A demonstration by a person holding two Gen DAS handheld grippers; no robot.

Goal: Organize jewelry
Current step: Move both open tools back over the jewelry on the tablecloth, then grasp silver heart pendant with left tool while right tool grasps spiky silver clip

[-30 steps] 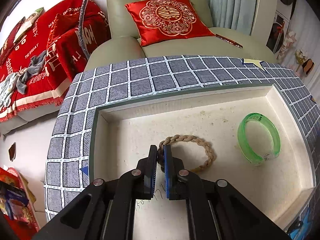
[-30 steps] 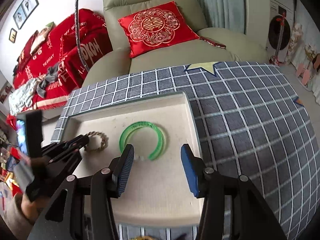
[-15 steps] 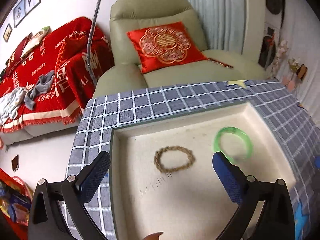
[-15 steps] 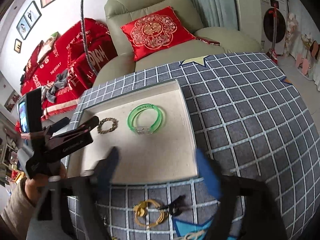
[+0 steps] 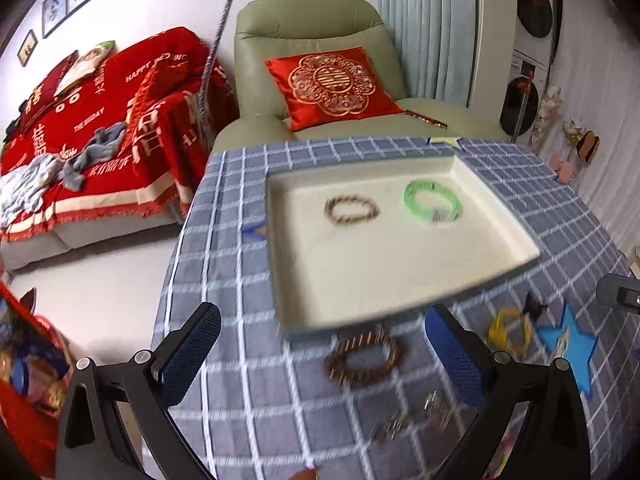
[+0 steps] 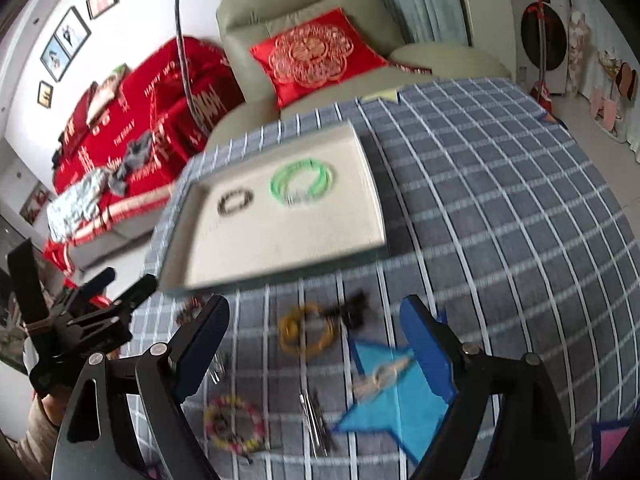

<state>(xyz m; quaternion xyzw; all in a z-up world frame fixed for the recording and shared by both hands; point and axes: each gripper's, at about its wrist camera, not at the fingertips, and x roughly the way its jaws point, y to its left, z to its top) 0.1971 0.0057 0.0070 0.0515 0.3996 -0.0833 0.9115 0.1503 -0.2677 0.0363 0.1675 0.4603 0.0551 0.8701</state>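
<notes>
A cream tray [image 5: 400,272] [image 6: 280,248] on the checked tablecloth holds a braided tan bracelet [image 5: 352,209] [image 6: 235,202] and a green bangle [image 5: 432,200] [image 6: 303,182]. My left gripper [image 5: 320,356] is open and empty, above a brown beaded bracelet [image 5: 363,358] lying in front of the tray. My right gripper [image 6: 316,344] is open and empty, above a yellow bracelet [image 6: 307,330] [image 5: 509,330] with a black piece [image 6: 354,312]. A pink and yellow beaded bracelet [image 6: 234,428], a pale chain on a blue star [image 6: 382,378] and metal clips [image 6: 316,420] [image 5: 408,420] lie near the front.
The left gripper also shows at the left of the right wrist view [image 6: 88,312]. A green armchair with a red cushion [image 5: 332,84] stands behind the table. A red-covered sofa [image 5: 100,120] is to the left. The table's left edge drops to the floor [image 5: 100,292].
My left gripper let go of the braided bracelet in the tray, opened wide and pulled back toward the front of the table. My right gripper also pulled back and opened wider.
</notes>
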